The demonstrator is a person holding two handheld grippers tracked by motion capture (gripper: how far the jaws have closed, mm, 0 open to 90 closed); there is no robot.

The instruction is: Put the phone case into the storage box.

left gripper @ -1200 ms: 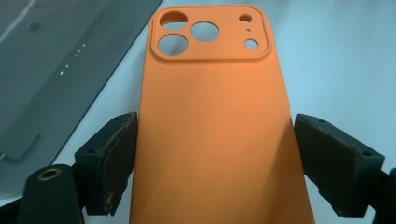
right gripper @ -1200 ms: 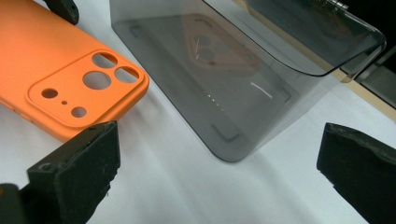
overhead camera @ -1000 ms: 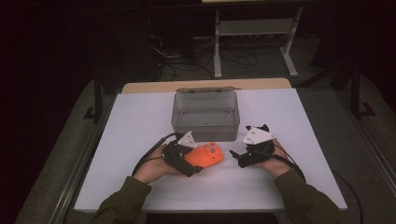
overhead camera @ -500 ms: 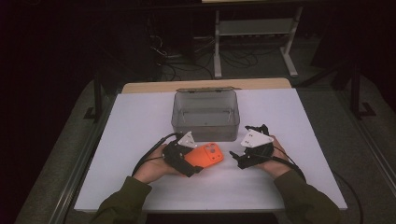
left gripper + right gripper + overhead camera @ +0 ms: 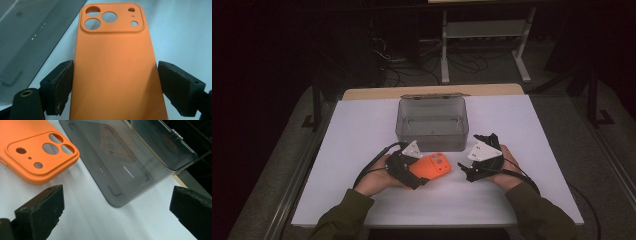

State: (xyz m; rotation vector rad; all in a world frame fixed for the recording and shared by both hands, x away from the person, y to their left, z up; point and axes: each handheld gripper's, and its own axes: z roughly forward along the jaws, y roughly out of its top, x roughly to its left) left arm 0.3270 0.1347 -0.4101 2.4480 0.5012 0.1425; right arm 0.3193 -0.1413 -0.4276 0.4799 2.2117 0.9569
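Left gripper point(image 5: 424, 172) lies low and level near the table, pinching the orange phone case point(image 5: 432, 166); right gripper point(image 5: 468, 172) rests alongside, jaws spread.

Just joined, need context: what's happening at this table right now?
A person works two hand-held grippers at a white table. The left gripper is shut on an orange silicone phone case, clamped across its width, camera cutouts pointing away. The right gripper is open with nothing between its jaws, close beside the case. A clear grey plastic box with its lid open sits just behind both.
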